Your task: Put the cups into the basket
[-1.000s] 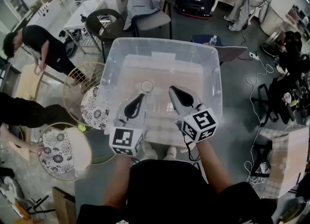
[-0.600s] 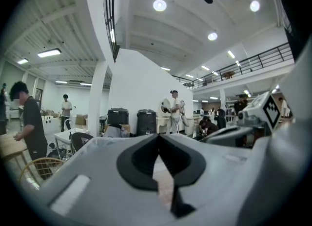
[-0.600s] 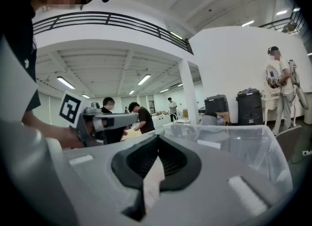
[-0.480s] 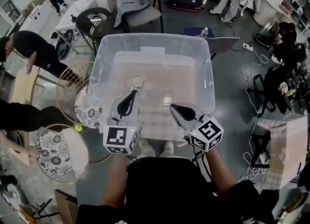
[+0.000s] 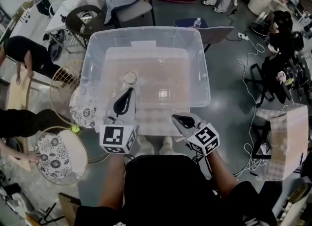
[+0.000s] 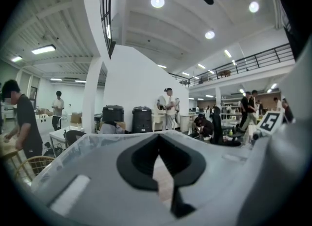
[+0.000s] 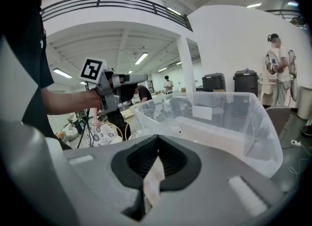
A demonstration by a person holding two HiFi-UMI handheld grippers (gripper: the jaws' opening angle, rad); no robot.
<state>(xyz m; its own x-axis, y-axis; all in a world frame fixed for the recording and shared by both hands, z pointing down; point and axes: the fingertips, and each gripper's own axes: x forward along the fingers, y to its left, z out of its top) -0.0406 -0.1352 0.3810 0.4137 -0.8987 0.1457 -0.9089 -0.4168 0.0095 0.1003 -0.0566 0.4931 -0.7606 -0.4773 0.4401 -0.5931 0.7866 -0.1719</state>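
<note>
Now both grippers are hanging empty at the basket.
Jaws pressed together, the left gripper is pointing over its near left part, just short of the cup sitting inside; the right gripper is hovering outside the near rim, jaws likewise together.

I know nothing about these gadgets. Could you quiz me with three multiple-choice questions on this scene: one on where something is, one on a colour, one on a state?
1. Where is the clear cup?
A) inside the clear bin
B) on the floor
C) on a chair

2. What colours are the marker cubes on the grippers?
A) red and yellow
B) black and white
C) green and blue

3. The left gripper has its jaws:
A) wide apart
B) shut, with nothing between them
C) clamped on a cup

1 A: the cup stands on the bin's bottom.
2 B: black squares on white faces.
3 B: its own view shows the jaws meeting.
</note>
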